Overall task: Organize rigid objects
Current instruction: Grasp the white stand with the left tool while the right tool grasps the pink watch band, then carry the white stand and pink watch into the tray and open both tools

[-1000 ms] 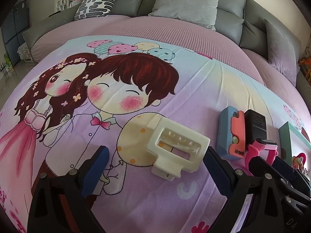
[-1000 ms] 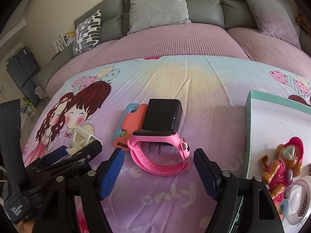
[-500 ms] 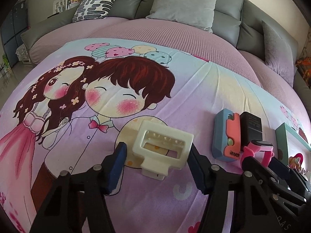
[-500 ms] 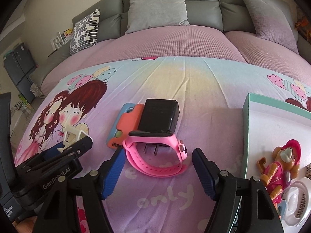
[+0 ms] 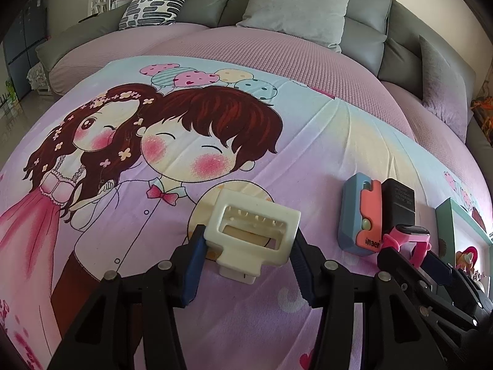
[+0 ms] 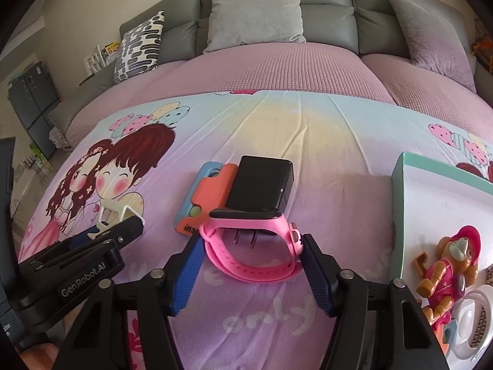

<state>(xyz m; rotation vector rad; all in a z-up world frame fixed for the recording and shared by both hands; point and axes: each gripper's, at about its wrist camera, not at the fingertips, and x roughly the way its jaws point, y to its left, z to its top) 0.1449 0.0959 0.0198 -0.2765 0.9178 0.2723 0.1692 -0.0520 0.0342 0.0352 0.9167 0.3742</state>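
A cream hair claw clip point(image 5: 251, 237) lies on the cartoon bedsheet. My left gripper point(image 5: 248, 248) is shut on its two sides. A pink wrist watch point(image 6: 251, 243) stands on the sheet in front of a black charger plug point(image 6: 262, 186) and an orange and blue toy point(image 6: 205, 199). My right gripper point(image 6: 249, 254) is shut on the watch's two sides. The watch point(image 5: 406, 240), plug point(image 5: 397, 203) and toy point(image 5: 359, 215) also show in the left wrist view. The left gripper with the clip point(image 6: 115, 214) shows at the left of the right wrist view.
A teal-rimmed white box point(image 6: 431, 197) at the right holds a toy dog figure point(image 6: 446, 262) and a white round item point(image 6: 471, 323). A grey sofa with cushions point(image 6: 255, 12) runs behind the pink seat. The sheet point(image 5: 308, 141) lies flat.
Both grippers have moved forward and closed. The left one now clamps the hair clip. The right one now clamps the pink watch.
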